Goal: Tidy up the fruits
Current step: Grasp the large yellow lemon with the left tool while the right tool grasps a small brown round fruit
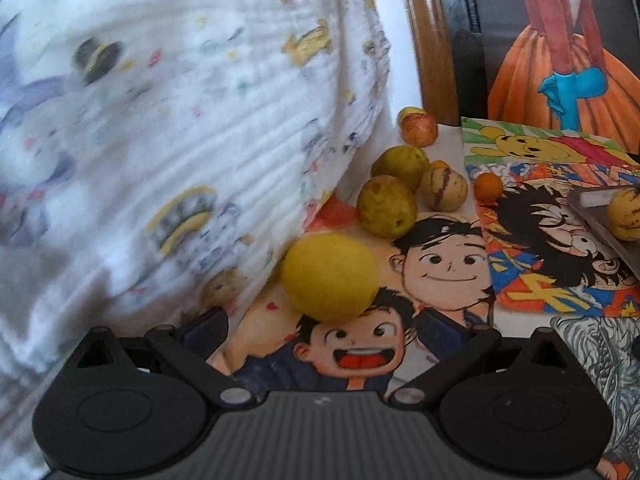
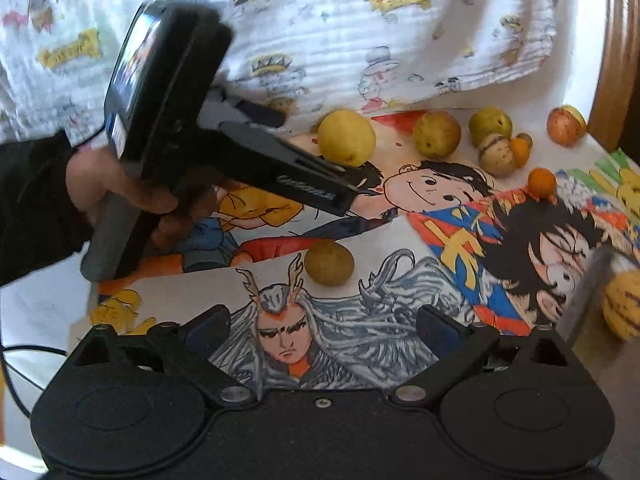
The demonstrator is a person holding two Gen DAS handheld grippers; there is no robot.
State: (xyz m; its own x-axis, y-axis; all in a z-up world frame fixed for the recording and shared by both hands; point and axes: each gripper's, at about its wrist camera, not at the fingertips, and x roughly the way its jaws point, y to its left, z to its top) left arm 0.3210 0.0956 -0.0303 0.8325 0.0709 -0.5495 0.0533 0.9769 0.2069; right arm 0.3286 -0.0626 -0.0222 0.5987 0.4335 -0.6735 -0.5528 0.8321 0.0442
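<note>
**Fruits mostly loose, sorting barely begun**

Fruits lie scattered along the surface's far edge: a yellow lemon [image 2: 347, 143] by the draped cloth [image 2: 360, 28], roundish, with no clear long axis. One striped fruit [image 2: 622, 304] sits in the metal tray [image 2: 584, 296] at the right edge; the rest are left. The left gripper [image 1: 324, 326] and right gripper [image 2: 324, 326] are both released, holding nothing.

— What's lower centre?
— I see a matt black plastic gripper [image 2: 322, 326] over smooth printed paper drawings [image 2: 400, 208].
— Upper left?
— Crinkled white cloth [image 1: 160, 120]; glossy wood frame [image 1: 436, 60] beside it.
</note>
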